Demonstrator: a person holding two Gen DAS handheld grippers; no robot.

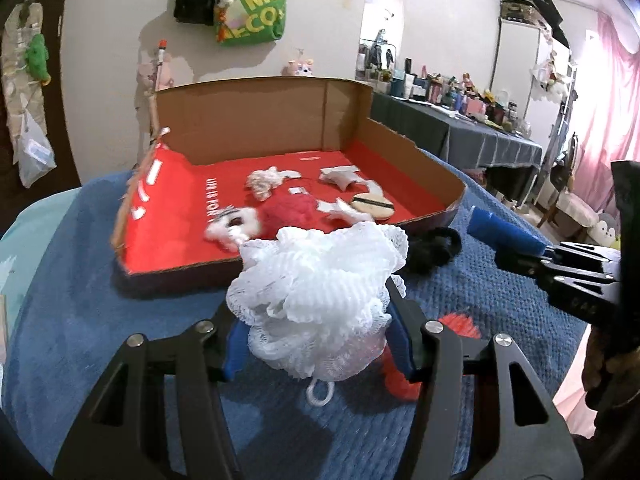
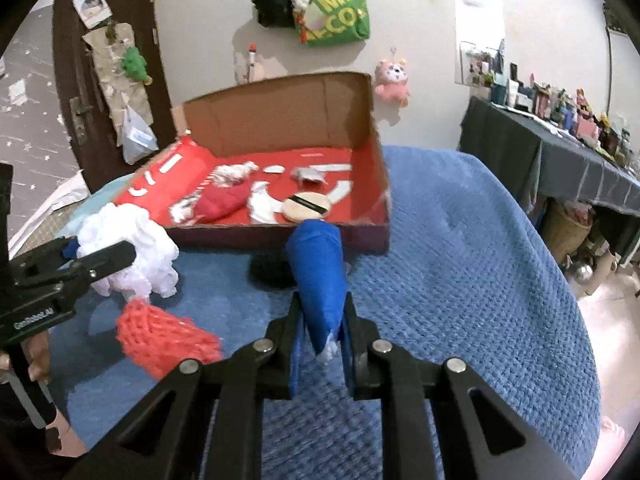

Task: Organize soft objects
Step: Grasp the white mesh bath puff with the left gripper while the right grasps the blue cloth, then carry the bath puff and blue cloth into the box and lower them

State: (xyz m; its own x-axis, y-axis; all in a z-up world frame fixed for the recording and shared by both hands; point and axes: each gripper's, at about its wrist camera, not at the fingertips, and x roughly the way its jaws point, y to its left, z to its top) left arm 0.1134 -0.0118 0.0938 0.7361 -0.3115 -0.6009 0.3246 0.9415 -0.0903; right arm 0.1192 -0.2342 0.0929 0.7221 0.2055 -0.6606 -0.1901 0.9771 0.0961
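My left gripper [image 1: 316, 320] is shut on a white mesh bath pouf [image 1: 316, 280], held just above the blue blanket [image 1: 100, 320]. In the right wrist view the same pouf [image 2: 136, 256] shows at the left. My right gripper [image 2: 322, 312] is shut on a blue cone-shaped soft object [image 2: 318, 272], also lifted off the blanket. Ahead of both stands an open cardboard box [image 1: 256, 120] with a red floor. It holds a red plush [image 1: 288, 208], a round puff [image 1: 372, 206] and small white pieces. A red mesh piece [image 2: 160, 340] lies on the blanket between the grippers.
A black fuzzy item [image 2: 272, 270] lies on the blanket against the box's front wall. A dark-clothed table [image 2: 560, 152] crowded with small items stands to the right. Bags [image 2: 332, 4] hang on the far wall. A hand [image 2: 36, 360] holds the left gripper's handle.
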